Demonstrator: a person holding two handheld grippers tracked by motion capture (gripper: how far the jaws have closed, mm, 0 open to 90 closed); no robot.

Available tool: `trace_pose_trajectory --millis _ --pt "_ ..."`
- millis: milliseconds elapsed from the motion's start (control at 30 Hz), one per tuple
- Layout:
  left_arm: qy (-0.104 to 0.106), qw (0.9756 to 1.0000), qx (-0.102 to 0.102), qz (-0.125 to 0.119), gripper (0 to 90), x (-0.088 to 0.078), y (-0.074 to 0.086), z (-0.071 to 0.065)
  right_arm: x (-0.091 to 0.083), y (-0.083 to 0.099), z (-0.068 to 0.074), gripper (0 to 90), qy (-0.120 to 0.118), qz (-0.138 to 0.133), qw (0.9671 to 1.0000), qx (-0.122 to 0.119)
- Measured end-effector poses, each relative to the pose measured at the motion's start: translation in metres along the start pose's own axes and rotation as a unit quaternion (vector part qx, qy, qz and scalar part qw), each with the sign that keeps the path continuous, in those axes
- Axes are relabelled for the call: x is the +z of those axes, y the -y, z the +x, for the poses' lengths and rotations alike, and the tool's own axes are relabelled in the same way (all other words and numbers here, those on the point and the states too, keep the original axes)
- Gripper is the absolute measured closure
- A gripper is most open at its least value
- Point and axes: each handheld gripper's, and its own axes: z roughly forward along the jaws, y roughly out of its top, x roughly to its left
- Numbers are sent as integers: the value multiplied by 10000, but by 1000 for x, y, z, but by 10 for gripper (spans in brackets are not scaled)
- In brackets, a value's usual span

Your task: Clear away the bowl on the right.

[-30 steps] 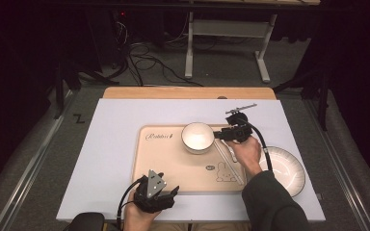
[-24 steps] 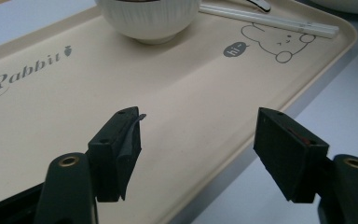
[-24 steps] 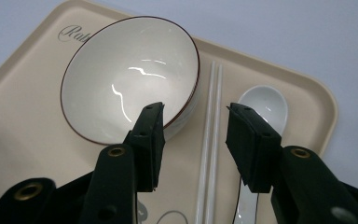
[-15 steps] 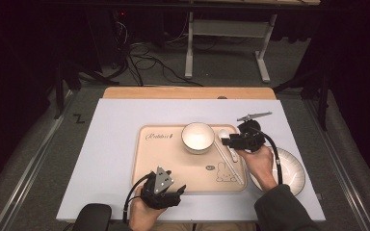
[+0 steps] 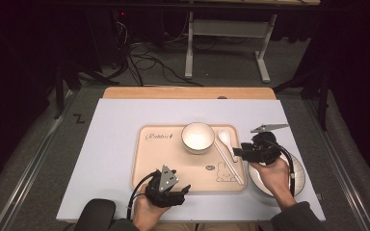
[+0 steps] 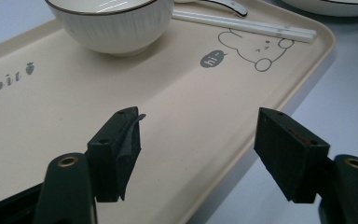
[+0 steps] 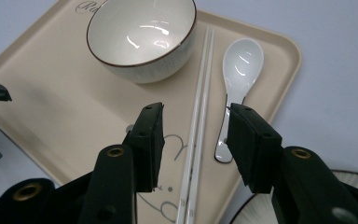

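Currently, the right claw stood apart and empty above the chopsticks at frame centre on the tray; lowering squarely, jaws straddling both sticks, was advisable. The left claw stood apart.

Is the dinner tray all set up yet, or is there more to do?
Looks mostly set. The bowl, spoon and chopsticks already lie on the tray. The right gripper hangs open above the tray's right edge, holding nothing; the left gripper waits open at the near edge. The plate sits off the tray, on the table, so it may be next.
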Motion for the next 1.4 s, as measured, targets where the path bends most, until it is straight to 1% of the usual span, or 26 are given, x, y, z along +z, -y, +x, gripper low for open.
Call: trace_pose_trajectory --millis 167,233,333,367,400,467,500,533,567,667,767,800,833,900,933,1000,1067,1100,1133,1167,1300,1367,1400 --pt "15 10000 -37 -1 319 1 0 -1 -11 15 -2 570 76 -38 10000 -31" --pt "21 10000 -48 2 321 1 -1 -1 -16 21 -4 571 77 -45 10000 10" --pt "21 10000 -62 3 321 2 -1 0 -23 30 -6 572 126 -78 9999 12" --pt "22 10000 -64 1 321 2 -1 -1 -25 34 -7 572 112 -83 9999 64" --pt "24 10000 -61 5 321 2 -1 -1 -27 37 -9 573 101 -104 9999 50" --pt "27 10000 -63 6 322 2 -1 -1 -30 44 -10 574 149 -124 9998 81" --pt "35 10000 -69 5 322 2 -1 -1 -32 47 -11 576 175 -134 9997 133" --pt "31 10000 -25 27 322 1 -1 0 -33 51 -12 579 174 -149 9996 181" --pt "44 10000 -27 22 322 1 -2 0 -35 54 -14 581 192 -181 9994 203" --pt "72 9999 -75 -17 321 0 -2 -1 -39 65 -17 587 329 -182 9990 257" --pt "94 10000 -12 7 321 -1 -3 -1 -43 76 -21 591 429 -228 9981 388" --pt "99 9999 -27 -2 322 -1 -3 -1 -44 81 -23 592 469 -269 9975 451" --pt "95 10000 -22 2 322 -1 -3 -1 -46 84 -25 594 484 -250 9972 513" --pt "101 9999 -23 1 322 -1 -3 0 -47 92 -29 596 589 -289 9962 575" --pt "104 9999 -36 -6 323 -1 -3 -1 -47 95 -31 596 598 -287 9959 617" --pt "102 9999 -33 8 323 -1 -3 0 -49 104 -36 596 617 -366 9948 718" --pt "105 9999 -35 13 324 -1 -3 -1 -50 109 -42 594 636 -397 9945 738" --pt "107 9999 -41 15 324 -1 -3 -1 -52 111 -43 592 702 -363 9939 770" --pt "109 9999 -40 13 324 -1 -3 -1 -53 113 -45 591 783 -391 9932 771" --pt "117 9999 -58 -8 324 -2 -4 -1 -55 115 -47 590 825 -418 9927 776" --pt "112 9999 -34 -17 324 -3 -4 -1 -58 124 -54 583 950 -433 9902 932" --pt "124 9999 -50 -26 324 -3 -3 -2 -59 126 -56 578 1100 -387 9890 912" --pt "123 9999 -13 -4 324 -3 -3 -2 -60 126 -57 577 1122 -391 9886 921"
